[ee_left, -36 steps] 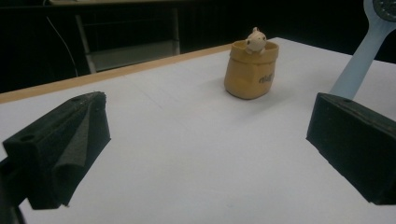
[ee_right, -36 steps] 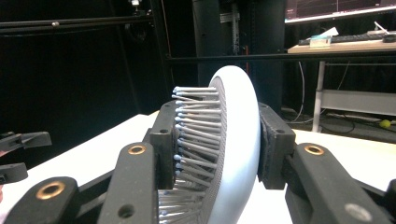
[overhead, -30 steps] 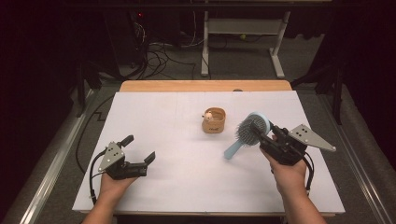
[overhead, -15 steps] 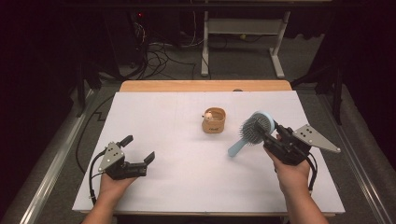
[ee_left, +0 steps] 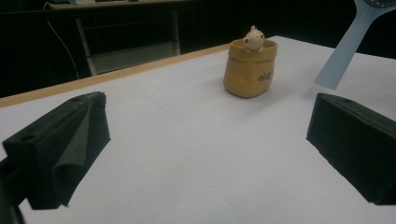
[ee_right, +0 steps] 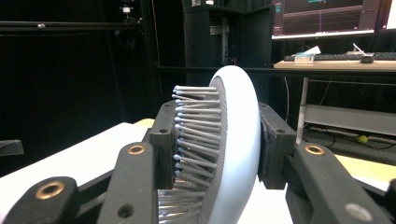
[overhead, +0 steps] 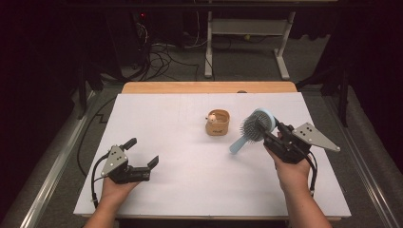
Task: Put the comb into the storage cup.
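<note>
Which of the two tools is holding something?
The right tool: its jaws clamp the light-blue hairbrush by its head. The left tool stands open over bare table.

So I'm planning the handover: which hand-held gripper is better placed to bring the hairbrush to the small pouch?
Right. The right hand-held gripper is already shut on the hairbrush, close beside the pouch. The left hand-held gripper sits open, farther off.

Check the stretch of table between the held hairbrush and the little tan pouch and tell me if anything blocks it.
Nothing visible does. The right gripper is shut on the hairbrush by its head, handle pointing toward the tan pouch. Bare white table lies between them. The left gripper rests open, far off to the side.
</note>
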Demonstrator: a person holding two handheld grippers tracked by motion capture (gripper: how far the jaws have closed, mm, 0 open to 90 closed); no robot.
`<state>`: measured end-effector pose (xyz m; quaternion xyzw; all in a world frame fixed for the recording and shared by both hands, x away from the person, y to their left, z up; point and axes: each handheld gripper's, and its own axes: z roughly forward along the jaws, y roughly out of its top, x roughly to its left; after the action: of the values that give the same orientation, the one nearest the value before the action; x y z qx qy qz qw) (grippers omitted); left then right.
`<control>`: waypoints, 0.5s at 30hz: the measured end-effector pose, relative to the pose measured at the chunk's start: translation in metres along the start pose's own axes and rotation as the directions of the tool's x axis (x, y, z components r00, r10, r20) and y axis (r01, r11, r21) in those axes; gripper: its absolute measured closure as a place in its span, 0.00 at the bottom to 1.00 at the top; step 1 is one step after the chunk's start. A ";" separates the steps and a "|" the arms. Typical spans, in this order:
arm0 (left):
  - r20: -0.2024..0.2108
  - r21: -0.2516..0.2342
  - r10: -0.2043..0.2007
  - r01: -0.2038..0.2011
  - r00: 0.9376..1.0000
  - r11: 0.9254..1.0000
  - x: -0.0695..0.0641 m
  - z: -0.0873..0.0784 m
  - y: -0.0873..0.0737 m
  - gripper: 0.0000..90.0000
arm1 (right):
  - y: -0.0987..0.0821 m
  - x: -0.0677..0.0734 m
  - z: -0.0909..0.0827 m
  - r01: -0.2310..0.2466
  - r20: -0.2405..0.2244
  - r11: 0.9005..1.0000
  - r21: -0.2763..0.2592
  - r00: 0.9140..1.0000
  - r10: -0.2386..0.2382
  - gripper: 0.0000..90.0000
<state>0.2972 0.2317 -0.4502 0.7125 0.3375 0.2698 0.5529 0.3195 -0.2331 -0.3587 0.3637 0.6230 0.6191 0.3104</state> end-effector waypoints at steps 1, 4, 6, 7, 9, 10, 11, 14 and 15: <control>0.001 0.000 -0.001 0.001 1.000 1.000 0.000 0.000 0.000 0.01 | 0.001 0.000 0.001 0.001 0.001 1.000 0.000 1.000 -0.001 0.66; 0.004 -0.004 -0.003 0.003 1.000 1.000 0.000 0.000 0.000 0.01 | 0.004 0.001 0.003 0.001 0.002 1.000 -0.005 1.000 -0.001 0.66; 0.007 -0.008 -0.003 0.003 1.000 1.000 0.000 0.000 0.000 0.01 | 0.006 0.001 0.005 0.005 0.007 1.000 -0.009 1.000 -0.005 0.66; 0.008 -0.010 -0.003 0.003 1.000 1.000 0.000 0.000 0.000 0.01 | 0.007 0.001 0.005 0.006 0.009 1.000 -0.010 1.000 -0.005 0.66; 0.011 -0.013 -0.002 0.003 1.000 1.000 0.000 -0.001 0.000 0.01 | 0.009 0.001 0.007 0.008 0.009 1.000 -0.013 1.000 -0.008 0.66; 0.011 -0.014 -0.002 0.002 1.000 1.000 0.000 -0.001 0.000 0.01 | 0.010 0.001 0.008 0.007 0.011 1.000 -0.016 1.000 -0.007 0.66; 0.013 -0.016 -0.003 0.003 1.000 1.000 0.000 -0.001 0.000 0.01 | 0.011 0.001 0.008 0.009 0.010 1.000 -0.018 1.000 -0.008 0.66; 0.012 -0.013 -0.007 0.007 1.000 1.000 0.001 -0.001 -0.001 0.01 | 0.015 0.001 0.010 0.013 0.014 1.000 -0.025 1.000 -0.012 0.66; 0.011 -0.010 -0.010 0.010 1.000 1.000 0.001 -0.001 -0.001 0.01 | 0.016 0.001 0.010 0.014 0.013 1.000 -0.026 1.000 -0.014 0.66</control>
<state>0.2969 0.2329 -0.4509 0.7092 0.3369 0.2650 0.5597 0.3289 -0.2273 -0.3434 0.3593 0.6153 0.6226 0.3236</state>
